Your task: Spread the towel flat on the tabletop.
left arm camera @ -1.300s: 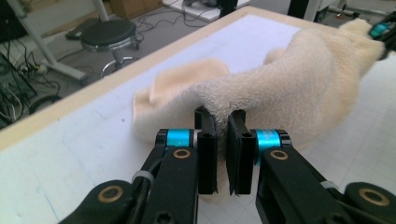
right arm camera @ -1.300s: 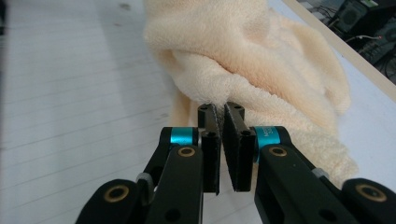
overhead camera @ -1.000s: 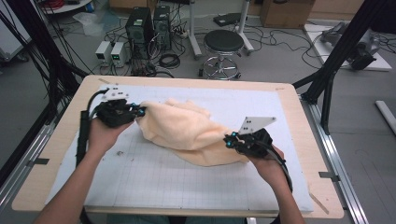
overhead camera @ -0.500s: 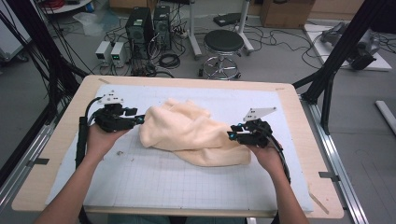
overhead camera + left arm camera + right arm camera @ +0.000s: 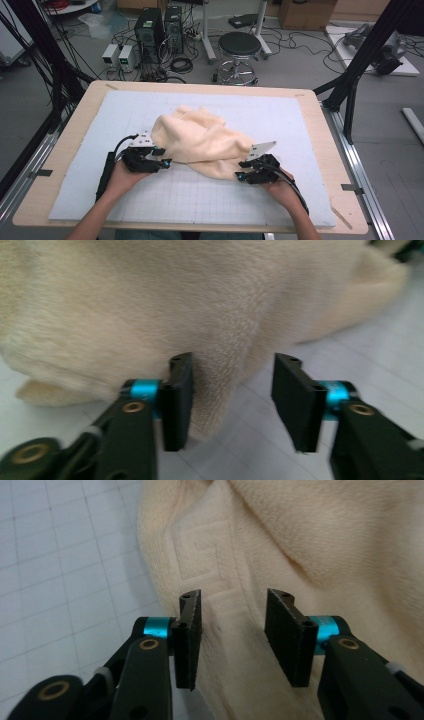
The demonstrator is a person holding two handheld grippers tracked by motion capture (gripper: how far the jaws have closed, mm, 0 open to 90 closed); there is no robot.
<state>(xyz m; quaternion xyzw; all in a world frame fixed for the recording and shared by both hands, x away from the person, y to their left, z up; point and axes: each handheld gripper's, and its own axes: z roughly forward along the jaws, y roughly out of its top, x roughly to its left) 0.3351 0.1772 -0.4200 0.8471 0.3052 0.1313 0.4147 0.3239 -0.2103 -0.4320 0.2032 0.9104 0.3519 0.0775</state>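
The white gridded mat [image 5: 210,200] on the pale wooden table [image 5: 60,165] bears the crumpled cream fleecy towel [image 5: 205,142], heaped just nearer you than its middle. Your left gripper [image 5: 232,390] has just been opening and then easing in a little; its jaws stand released, with a hanging fold between them, one pad at the cloth, the other clear. Your right gripper [image 5: 232,635], jaws just opened, straddles the embossed hem [image 5: 210,570] unclamped. Close now and you may pinch several layers, or miss the edge, so the towel lifts bunched.
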